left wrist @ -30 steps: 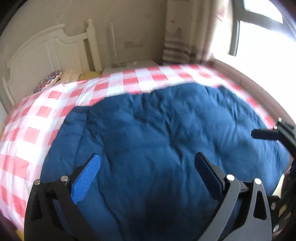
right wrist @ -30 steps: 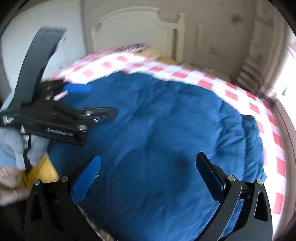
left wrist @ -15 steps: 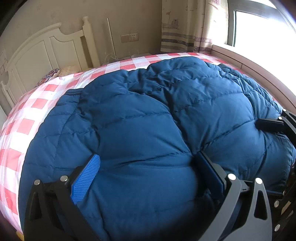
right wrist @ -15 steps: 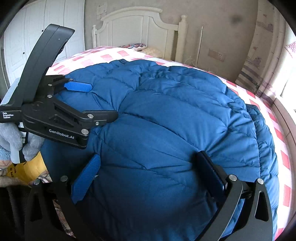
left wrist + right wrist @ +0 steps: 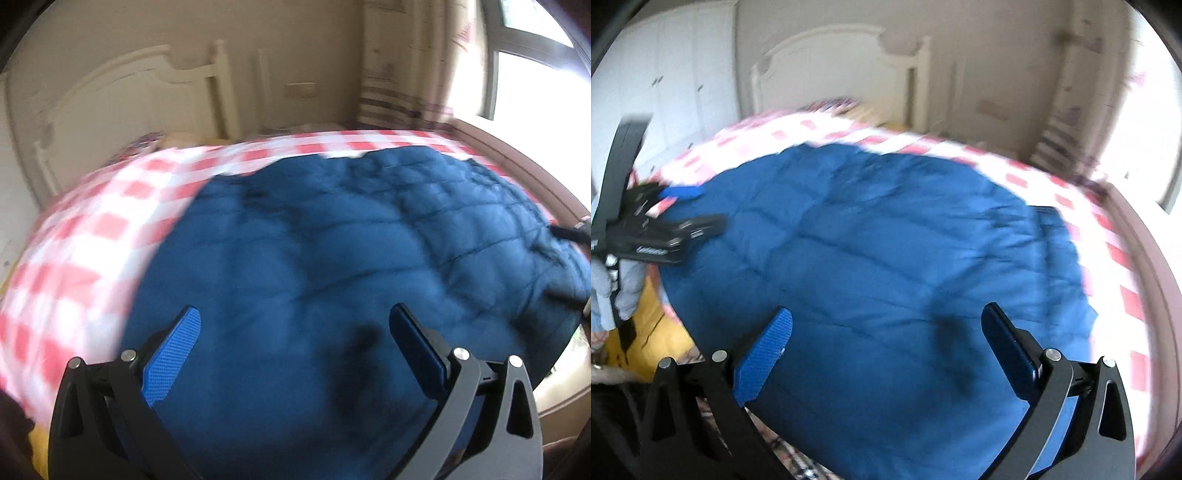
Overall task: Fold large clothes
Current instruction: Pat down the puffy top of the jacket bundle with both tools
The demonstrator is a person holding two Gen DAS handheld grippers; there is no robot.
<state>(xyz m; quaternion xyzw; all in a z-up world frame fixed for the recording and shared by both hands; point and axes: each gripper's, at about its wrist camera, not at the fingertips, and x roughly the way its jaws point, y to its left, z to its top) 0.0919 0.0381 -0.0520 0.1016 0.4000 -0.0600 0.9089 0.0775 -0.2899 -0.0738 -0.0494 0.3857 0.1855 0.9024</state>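
A big blue quilted coat (image 5: 332, 258) lies spread over the bed (image 5: 92, 229), covering most of the near half and reaching down to the foot edge, with the red-and-white checked sheet showing past it toward the headboard (image 5: 122, 99) and along both sides. Both views are smeared with blur, so the coat's seams and outline are soft.

The left gripper (image 5: 295, 332) hangs over the coat near the foot edge, toward the bed's left corner, its blue pads set wide apart with nothing between them; only the quilted cloth shows below the gap. The right gripper (image 5: 886, 332) hangs over the coat further along the same edge, its fingers likewise spread wide and gripping nothing. Whether either one's tips touch the cloth I cannot tell.

From the right wrist view, the left gripper shows at the coat's left margin, in a grey-gloved hand (image 5: 613, 280). A window (image 5: 535, 74) and curtain (image 5: 399, 85) stand beyond the far right corner.
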